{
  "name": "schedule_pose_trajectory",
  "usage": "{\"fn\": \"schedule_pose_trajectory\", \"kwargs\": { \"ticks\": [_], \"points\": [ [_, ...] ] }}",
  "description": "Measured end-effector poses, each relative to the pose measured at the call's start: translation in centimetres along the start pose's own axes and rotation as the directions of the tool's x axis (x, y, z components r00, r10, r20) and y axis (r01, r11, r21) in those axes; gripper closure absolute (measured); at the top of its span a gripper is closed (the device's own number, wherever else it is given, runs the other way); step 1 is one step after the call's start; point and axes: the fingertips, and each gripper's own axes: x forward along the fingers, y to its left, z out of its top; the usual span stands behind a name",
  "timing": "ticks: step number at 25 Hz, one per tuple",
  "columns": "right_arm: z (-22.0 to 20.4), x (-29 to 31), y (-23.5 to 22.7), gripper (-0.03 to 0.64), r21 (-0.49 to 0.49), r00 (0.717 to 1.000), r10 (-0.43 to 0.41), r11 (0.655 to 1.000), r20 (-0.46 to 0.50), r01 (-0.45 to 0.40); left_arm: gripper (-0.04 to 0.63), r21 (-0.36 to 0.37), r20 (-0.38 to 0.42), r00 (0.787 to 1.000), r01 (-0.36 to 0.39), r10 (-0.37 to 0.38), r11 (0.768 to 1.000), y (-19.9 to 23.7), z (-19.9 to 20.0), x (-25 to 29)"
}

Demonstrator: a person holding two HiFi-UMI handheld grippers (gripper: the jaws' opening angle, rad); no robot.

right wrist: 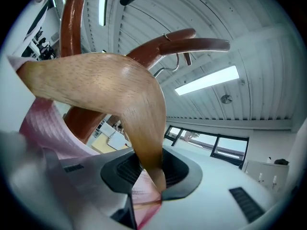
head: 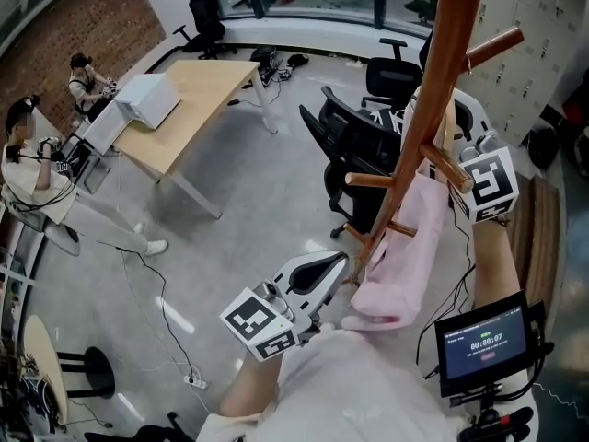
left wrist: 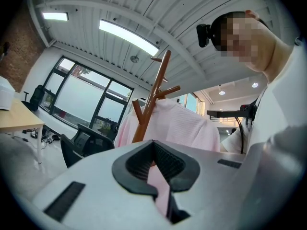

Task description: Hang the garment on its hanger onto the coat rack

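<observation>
Evidently the right tongs (right wrist: 149, 174) are clamped on one end of the wooden hanger (right wrist: 105, 80), with pink cloth caught in too, while the left tongs (left wrist: 157, 178) pinch a fold of the pink garment (head: 403, 247) lower down. The garment drapes against the coat rack (head: 433, 99). The hanger runs up and left from the right tongs, its metal hook (right wrist: 165, 71) just beside a peg (right wrist: 196, 45), so the right hand is nearer. No brand shows, and the digits on the screen (head: 485, 341) are too small to read.
</observation>
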Motion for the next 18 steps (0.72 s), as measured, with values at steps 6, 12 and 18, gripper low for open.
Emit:
{"fn": "schedule_pose_trajectory", "kwargs": {
  "ticks": [6,12,18],
  "points": [
    [0.1,-0.2,0.8,0.511,0.029,0.999,0.006,1.0,0.034,-0.007,0.589,-0.011,-0.004,1.0,0.004,-0.004,1.0,-0.2,-0.4,0.1],
    [0.4,-0.3,1.7,0.509,0.088,0.994,0.051,0.994,0.095,-0.059,0.589,-0.013,-0.004,1.0,-0.002,0.001,1.0,-0.2,-0.7,0.0],
    [-2.1,-0.8,1.2,0.508,0.159,0.996,0.059,0.985,0.063,-0.068,0.589,-0.013,-0.001,1.0,-0.002,0.002,1.0,-0.2,-0.8,0.0]
  ]
}}
